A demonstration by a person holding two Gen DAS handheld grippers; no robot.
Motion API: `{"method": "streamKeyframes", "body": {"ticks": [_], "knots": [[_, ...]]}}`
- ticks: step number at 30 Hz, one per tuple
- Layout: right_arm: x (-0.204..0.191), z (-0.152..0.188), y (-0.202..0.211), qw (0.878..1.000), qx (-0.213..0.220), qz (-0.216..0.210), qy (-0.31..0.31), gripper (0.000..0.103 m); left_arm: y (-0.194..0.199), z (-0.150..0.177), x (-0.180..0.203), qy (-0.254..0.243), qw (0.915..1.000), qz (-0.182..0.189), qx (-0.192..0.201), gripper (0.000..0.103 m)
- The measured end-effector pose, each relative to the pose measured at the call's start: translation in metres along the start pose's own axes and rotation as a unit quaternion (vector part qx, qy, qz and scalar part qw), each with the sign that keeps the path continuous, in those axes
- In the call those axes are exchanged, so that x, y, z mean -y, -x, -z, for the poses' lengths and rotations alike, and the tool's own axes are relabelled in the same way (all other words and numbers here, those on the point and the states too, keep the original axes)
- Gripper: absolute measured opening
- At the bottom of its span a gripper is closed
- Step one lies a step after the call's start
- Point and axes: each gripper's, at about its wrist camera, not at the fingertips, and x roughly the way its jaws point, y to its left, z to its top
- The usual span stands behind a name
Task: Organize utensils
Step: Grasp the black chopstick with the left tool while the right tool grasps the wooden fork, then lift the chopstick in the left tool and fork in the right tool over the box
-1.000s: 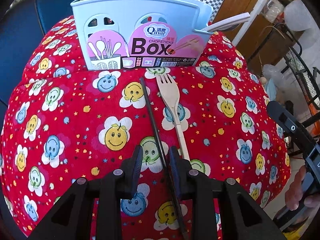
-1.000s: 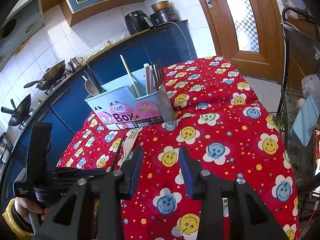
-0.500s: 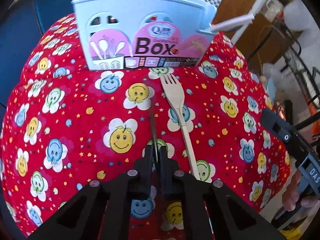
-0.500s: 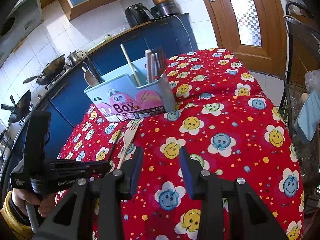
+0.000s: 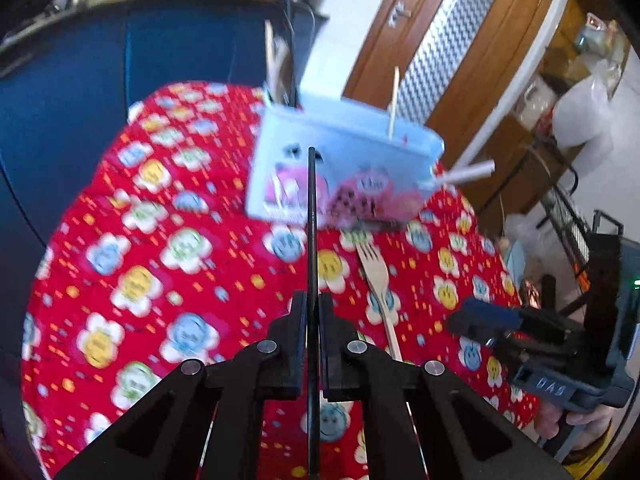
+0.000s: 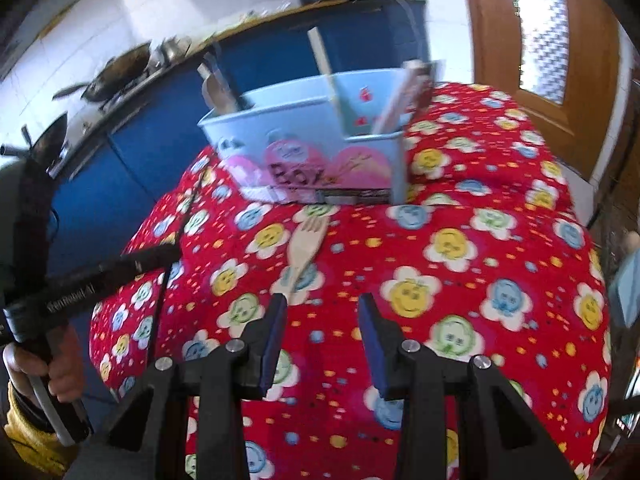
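Observation:
My left gripper (image 5: pixel 312 300) is shut on a thin black chopstick (image 5: pixel 311 216) and holds it lifted off the cloth, its tip pointing at the light blue utensil box (image 5: pixel 340 172). The chopstick also shows in the right wrist view (image 6: pixel 176 244), held by the left gripper (image 6: pixel 160 256). A wooden fork (image 5: pixel 378 292) lies on the red smiley tablecloth (image 5: pixel 140 272) in front of the box. My right gripper (image 6: pixel 322 316) is open and empty, hovering just behind the fork's handle (image 6: pixel 304 256). The box (image 6: pixel 316 152) holds several utensils.
Blue kitchen cabinets (image 5: pixel 80 92) stand behind the table. A wooden door (image 6: pixel 560 40) is at the right. Woks (image 6: pixel 116 72) sit on the stove at the far left. A metal rack (image 5: pixel 568 216) stands right of the table edge.
My left gripper closed on the black chopstick and lifted it off the cloth toward the box. My right gripper moved forward and down toward the wooden fork, still open.

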Motion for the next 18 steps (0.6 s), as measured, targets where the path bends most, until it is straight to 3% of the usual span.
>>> {"method": "streamKeyframes", "body": {"ticks": [8, 18], "knots": [[-0.016, -0.02, -0.038, 0.995, -0.096, 0.0, 0.015, 0.039, 0.022, -0.008, -0.017, 0.002, 0.9986, -0.003, 0.052, 0.005], [-0.027, -0.041, -0.079, 0.982, -0.183, 0.037, 0.035, 0.029, 0.021, -0.01, -0.023, 0.007, 0.9979, 0.012, 0.063, 0.005]]}}
